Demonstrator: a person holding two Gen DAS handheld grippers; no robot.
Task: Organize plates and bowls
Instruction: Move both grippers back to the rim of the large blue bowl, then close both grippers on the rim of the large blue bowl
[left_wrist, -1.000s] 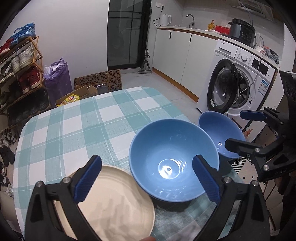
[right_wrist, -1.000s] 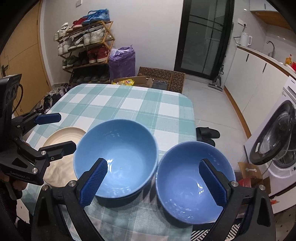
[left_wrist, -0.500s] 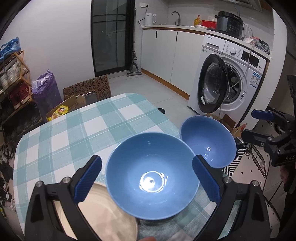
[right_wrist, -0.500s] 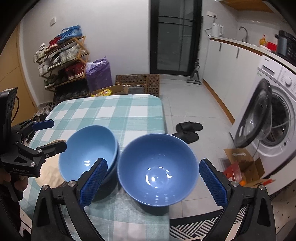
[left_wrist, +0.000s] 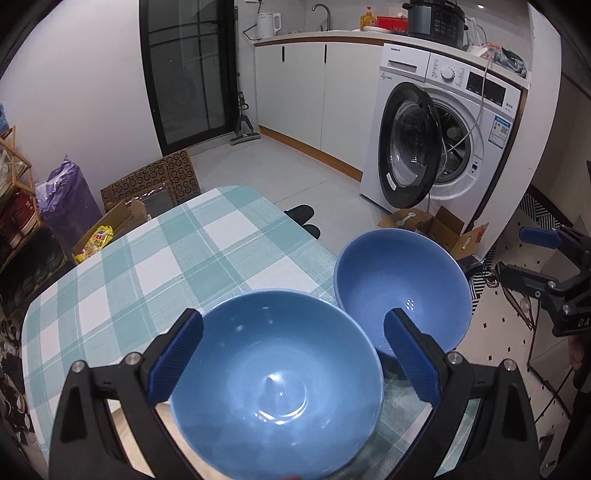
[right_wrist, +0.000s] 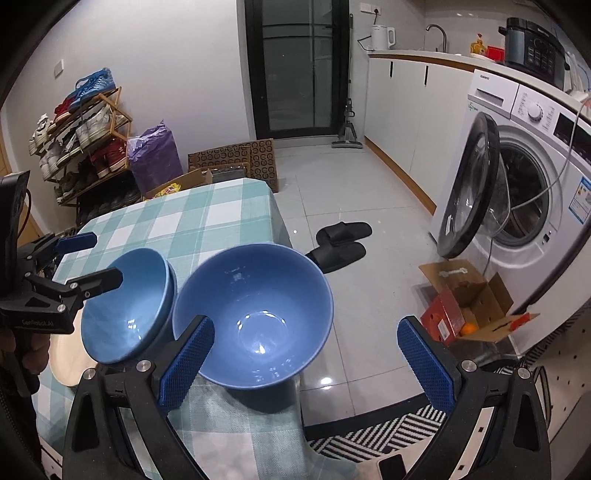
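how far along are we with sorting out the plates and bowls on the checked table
Barely started. Done: nothing looks stacked yet; the left blue bowl, the right blue bowl and the cream plate sit separately on the table. In hand: nothing; the left gripper is open around the left bowl, the right gripper open by the right bowl. Left: gripping and stacking everything.

Both wrist cameras look forward, close over the table (left_wrist: 155, 266) (shared bowls).

White kitchen, washing machine (left_wrist: 454, 133), shoe rack (right_wrist: 85, 136).
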